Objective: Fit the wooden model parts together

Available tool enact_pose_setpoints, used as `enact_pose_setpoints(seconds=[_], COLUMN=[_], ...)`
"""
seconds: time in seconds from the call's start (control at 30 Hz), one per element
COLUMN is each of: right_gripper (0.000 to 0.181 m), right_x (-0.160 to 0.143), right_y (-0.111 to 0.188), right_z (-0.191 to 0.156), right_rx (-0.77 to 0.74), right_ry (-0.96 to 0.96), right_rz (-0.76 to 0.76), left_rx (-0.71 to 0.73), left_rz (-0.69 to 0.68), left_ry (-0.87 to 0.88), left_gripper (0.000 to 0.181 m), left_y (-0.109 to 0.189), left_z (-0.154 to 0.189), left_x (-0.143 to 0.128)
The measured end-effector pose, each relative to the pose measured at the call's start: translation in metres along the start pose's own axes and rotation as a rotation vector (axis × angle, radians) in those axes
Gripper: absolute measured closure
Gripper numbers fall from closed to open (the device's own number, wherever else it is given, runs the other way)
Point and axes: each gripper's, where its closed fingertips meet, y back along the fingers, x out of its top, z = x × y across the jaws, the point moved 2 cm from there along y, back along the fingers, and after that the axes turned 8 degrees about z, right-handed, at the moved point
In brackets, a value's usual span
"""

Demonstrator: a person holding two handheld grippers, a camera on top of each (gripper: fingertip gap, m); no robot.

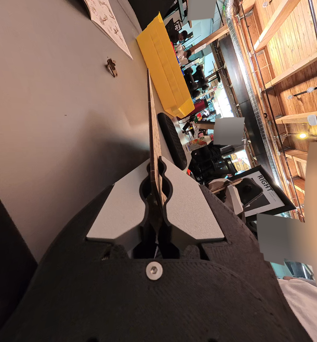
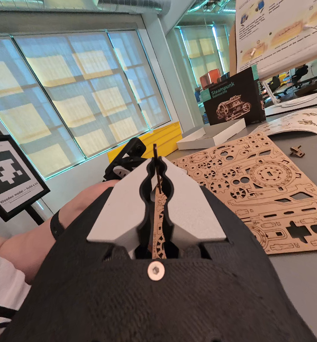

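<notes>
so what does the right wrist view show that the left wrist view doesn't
Only the right wrist view shows the dark model kit box, the flat white box, the big windows and the laser-cut wooden parts sheet face-on.

Only the left wrist view shows the black dimpled pad and the wooden ceiling.

Both show the yellow plastic bin, the small loose wooden part on the grey table, and the open instruction booklet.

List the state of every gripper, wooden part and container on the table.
Left gripper: shut on wooden sheet.
Right gripper: shut on the sheet's edge.
Small wooden assembly: loose on table.
Yellow bin: tipped on its side.
Instruction booklet: open.
</notes>
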Motion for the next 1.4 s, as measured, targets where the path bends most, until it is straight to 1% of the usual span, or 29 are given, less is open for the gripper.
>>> enact_pose_setpoints(seconds=[0.1,0.2,0.3,0.47,0.6,0.8,0.9,1.03,1.4], right_gripper=[0.180,0.180,0.180,0.180,0.180,0.179,0.179,0.180,0.180], right_x=[-0.001,-0.006,-0.001,0.001,-0.004,-0.007,-0.004,-0.004,-0.004], right_y=[-0.001,-0.001,-0.002,-0.009,-0.015,-0.017,-0.017,-0.017,-0.018], right_z=[0.006,0.010,0.011,0.013,0.009,0.010,0.008,0.010,0.008], right_rx=[-0.015,-0.021,-0.011,-0.010,0.011,0.011,0.017,0.017,0.035], right_ry=[0.030,0.015,-0.001,0.060,0.087,0.125,0.159,0.113,0.125], right_rz=[-0.019,-0.050,-0.001,-0.011,-0.052,-0.097,-0.086,-0.079,-0.090], left_rx=[0.002,0.000,-0.003,-0.004,-0.006,-0.008,-0.019,-0.020,-0.023], left_rz=[-0.002,-0.006,-0.013,-0.014,-0.015,-0.012,-0.012,-0.015,-0.015], left_ry=[0.002,0.003,0.000,-0.009,-0.014,0.004,0.001,0.008,0.010], left_gripper=[0.180,0.180,0.179,0.179,0.179,0.179,0.179,0.179,0.180], left_y=[-0.002,-0.004,-0.005,-0.005,-0.005,-0.004,-0.003,-0.004,-0.003], left_z=[-0.002,-0.003,-0.003,-0.003,-0.003,-0.005,-0.004,-0.005,-0.005], left_x=[0.004,0.005,0.005,0.004,0.004,0.004,0.004,0.005,0.005])
